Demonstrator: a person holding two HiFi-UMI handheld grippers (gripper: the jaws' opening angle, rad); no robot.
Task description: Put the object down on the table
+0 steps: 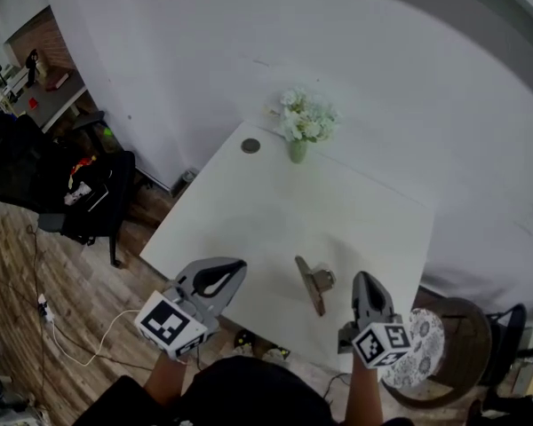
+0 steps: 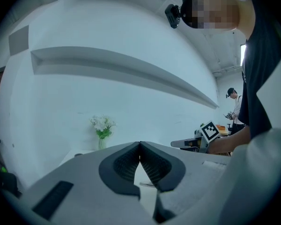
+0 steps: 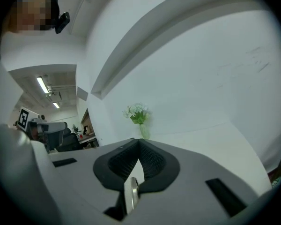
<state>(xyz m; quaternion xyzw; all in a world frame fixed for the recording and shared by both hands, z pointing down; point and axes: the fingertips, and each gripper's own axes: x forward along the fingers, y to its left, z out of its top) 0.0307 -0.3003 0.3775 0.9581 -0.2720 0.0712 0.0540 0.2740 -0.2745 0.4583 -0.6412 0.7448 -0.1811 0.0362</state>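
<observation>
Head view: white table (image 1: 275,204) with a vase of flowers (image 1: 300,130) at its far edge, used as reference for all positions. A small dark round disc (image 1: 250,146) sits on the tabletop just left of the vase, near the far-left corner. The object (image 1: 314,285), long and brownish with a metal part, lies flat on the table well to the near side of the vase, close to the near edge. It is free of both tools. The left gripper (image 1: 238,266) is on the near-left side of the vase, over the table's near-left edge. In its own view the jaws are closed tip to tip, with nothing clamped. The right gripper (image 1: 365,280) is on the near-right side of the vase, at the near edge, beside the object but apart from it. Its jaws are also closed together at the tips, gripping nothing. Both grippers point roughly toward the vase, which shows beyond the jaws in each gripper view.
</observation>
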